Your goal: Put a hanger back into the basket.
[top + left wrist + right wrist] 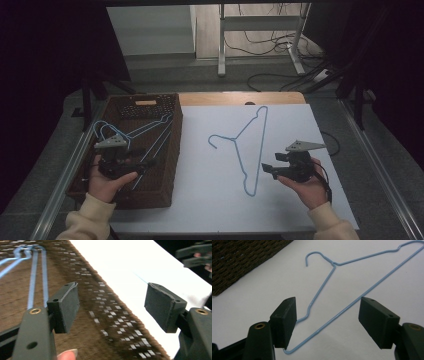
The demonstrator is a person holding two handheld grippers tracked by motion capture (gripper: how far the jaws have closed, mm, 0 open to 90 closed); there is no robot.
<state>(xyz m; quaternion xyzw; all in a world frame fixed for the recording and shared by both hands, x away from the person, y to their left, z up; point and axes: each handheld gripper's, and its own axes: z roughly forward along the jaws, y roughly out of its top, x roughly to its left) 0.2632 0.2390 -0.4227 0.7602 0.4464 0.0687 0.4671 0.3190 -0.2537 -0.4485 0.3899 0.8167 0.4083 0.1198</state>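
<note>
The right tongs (pixel 327 322) are held wide open, with the blue hanger (pixel 352 300) lying flat between the jaws, ready to be grabbed. The left tongs (pixel 111 306) are open and empty above the basket (pixel 82 322), where other hangers (pixel 35 272) are kept.

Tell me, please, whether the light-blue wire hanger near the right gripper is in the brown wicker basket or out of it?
Out: the light-blue wire hanger lies flat on the white tabletop, beside the brown wicker basket.

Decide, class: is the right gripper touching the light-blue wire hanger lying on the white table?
Cannot tell. In the right gripper view the open right gripper straddles the light-blue wire hanger, whose corner runs behind one pad; no gap or contact shows plainly.
</note>
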